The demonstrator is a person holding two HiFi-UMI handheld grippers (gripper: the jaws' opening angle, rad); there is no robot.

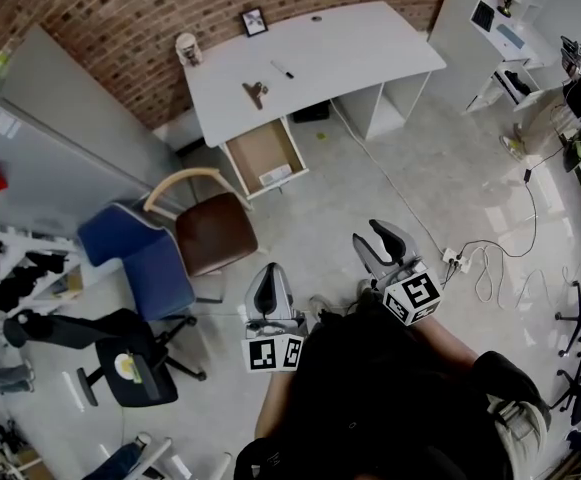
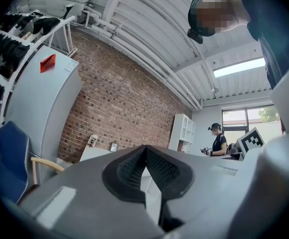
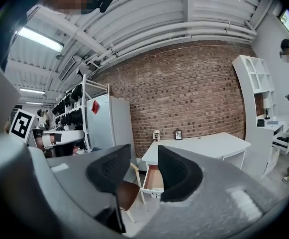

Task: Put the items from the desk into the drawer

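Your left gripper has its jaws together and your right gripper has them apart; both are empty. The pen lies on the desk, and the drawer stands open.

Drawer under desk's near edge, chair just before it, frame at desk's far edge

L hand-held gripper closed, R one apart

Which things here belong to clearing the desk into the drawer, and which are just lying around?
For the job: desk, open drawer, picture frame, pen, brown clip-like item, white cup.
Lying about: brown chair, blue chair, black office chair, power strip, white shelf unit.
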